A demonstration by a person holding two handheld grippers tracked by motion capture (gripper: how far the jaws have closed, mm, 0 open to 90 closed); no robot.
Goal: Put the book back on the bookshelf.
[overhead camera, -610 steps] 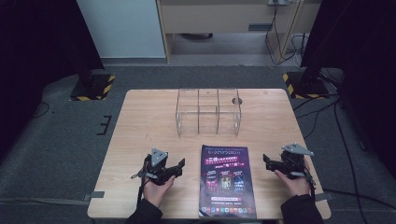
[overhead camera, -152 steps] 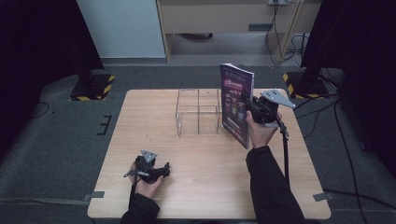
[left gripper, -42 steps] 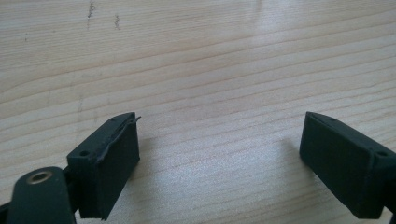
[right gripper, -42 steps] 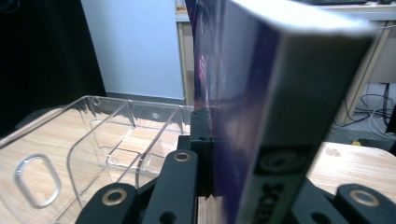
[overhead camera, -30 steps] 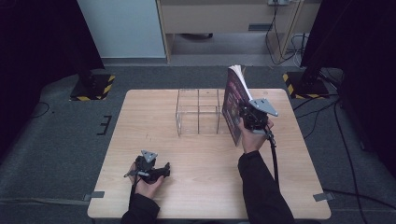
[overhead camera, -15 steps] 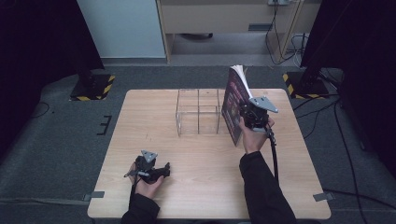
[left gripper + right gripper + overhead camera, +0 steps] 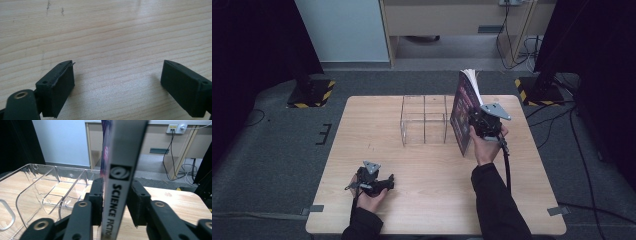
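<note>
A purple-covered book (image 7: 464, 107) stands upright and tilted on the table, right beside the clear plastic organiser (image 7: 424, 120). Its grey spine (image 7: 120, 170), lettered "SCIENCE FICTION", rises between the jaws of my right gripper (image 7: 474, 125). Those jaws have just been opening; in the right gripper view (image 7: 116, 185) they flank the spine closely, and I see no firm pinch. My left gripper (image 7: 384, 184) lies near the table's front left. Its jaws (image 7: 117, 75) stand wide apart over bare wood with nothing between them.
The organiser (image 7: 37, 185) has several open compartments and sits at the middle back of the wooden table (image 7: 432, 200). Beyond the table are a carpeted floor, a wooden cabinet, cables and black stands with striped bases.
The book lay flat at the front edge long ago, then my right gripper held it upright. In the last second the book and both hands have stayed where they were.
</note>
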